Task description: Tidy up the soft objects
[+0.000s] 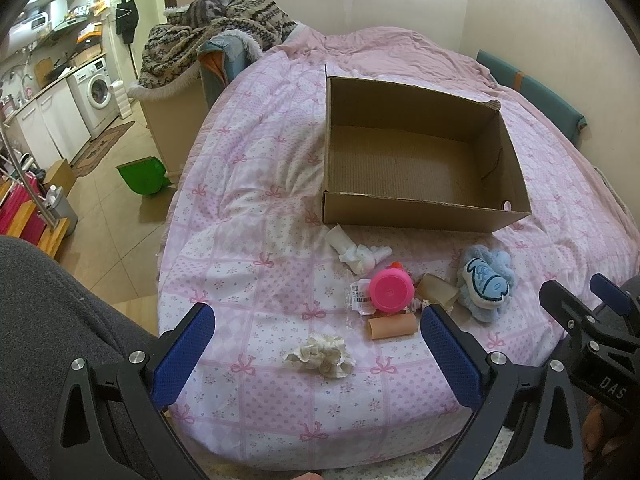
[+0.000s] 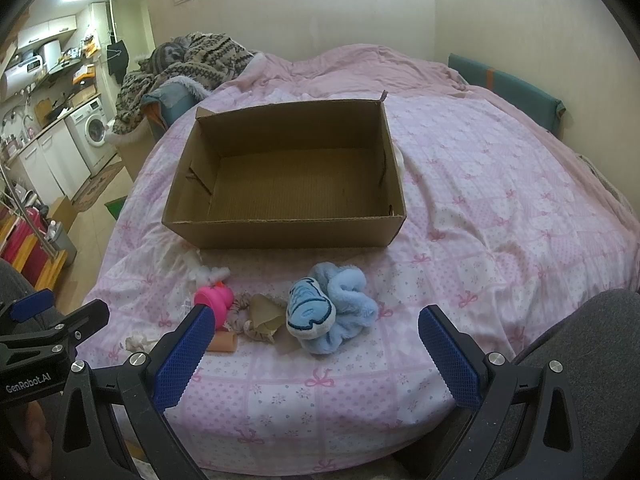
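An open, empty cardboard box (image 1: 416,168) (image 2: 288,184) sits on the pink patterned bed. In front of it lie a blue plush toy (image 1: 486,280) (image 2: 332,312), a pink plastic toy (image 1: 391,289) (image 2: 214,300), a white cloth bundle (image 1: 356,252) (image 2: 208,274), a cream scrunchie (image 1: 320,354) (image 2: 138,342), a tan roll (image 1: 394,326) (image 2: 226,343) and a beige fabric piece (image 1: 438,290) (image 2: 266,312). My left gripper (image 1: 316,344) is open above the scrunchie. My right gripper (image 2: 312,340) is open just in front of the blue plush. Both are empty.
A pile of patterned blankets (image 1: 212,36) lies at the bed's far left. A green bin (image 1: 142,176) stands on the floor beside the bed. A kitchen with a washing machine (image 1: 96,92) is at far left. A teal headboard cushion (image 1: 532,92) is at right.
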`<state>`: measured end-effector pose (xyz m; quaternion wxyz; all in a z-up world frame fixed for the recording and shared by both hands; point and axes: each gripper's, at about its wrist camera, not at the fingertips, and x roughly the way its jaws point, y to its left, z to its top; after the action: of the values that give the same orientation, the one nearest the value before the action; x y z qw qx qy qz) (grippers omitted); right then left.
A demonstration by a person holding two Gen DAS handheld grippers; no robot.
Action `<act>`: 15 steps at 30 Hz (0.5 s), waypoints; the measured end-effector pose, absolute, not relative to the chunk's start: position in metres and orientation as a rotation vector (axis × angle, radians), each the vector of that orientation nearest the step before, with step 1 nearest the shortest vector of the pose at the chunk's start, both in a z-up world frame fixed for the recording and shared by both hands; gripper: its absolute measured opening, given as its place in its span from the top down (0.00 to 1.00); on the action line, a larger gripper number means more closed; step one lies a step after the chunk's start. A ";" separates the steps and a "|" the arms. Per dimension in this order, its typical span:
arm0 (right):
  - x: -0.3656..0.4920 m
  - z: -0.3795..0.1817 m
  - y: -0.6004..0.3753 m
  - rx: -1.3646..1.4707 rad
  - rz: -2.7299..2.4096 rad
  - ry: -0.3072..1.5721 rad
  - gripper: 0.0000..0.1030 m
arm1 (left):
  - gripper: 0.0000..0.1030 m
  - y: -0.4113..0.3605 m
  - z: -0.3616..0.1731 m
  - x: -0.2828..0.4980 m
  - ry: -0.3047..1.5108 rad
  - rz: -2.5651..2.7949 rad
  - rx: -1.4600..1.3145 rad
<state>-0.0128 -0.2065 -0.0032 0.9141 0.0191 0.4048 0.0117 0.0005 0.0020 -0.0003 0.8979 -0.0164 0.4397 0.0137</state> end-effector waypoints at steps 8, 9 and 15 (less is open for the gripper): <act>-0.013 -0.003 -0.206 0.039 0.025 0.834 0.00 | 0.00 0.002 -0.002 0.000 0.911 0.029 -0.033; -0.013 -0.003 -0.206 0.039 0.025 0.835 0.00 | 0.00 0.002 -0.002 0.001 0.912 0.029 -0.033; -0.013 -0.003 -0.206 0.037 0.027 0.837 0.00 | 0.00 0.001 -0.001 0.000 0.912 0.031 -0.029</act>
<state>-0.0125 -0.2061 -0.0034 0.9135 0.0181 0.4062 0.0131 0.0001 0.0013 -0.0013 0.8977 -0.0139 0.4402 0.0148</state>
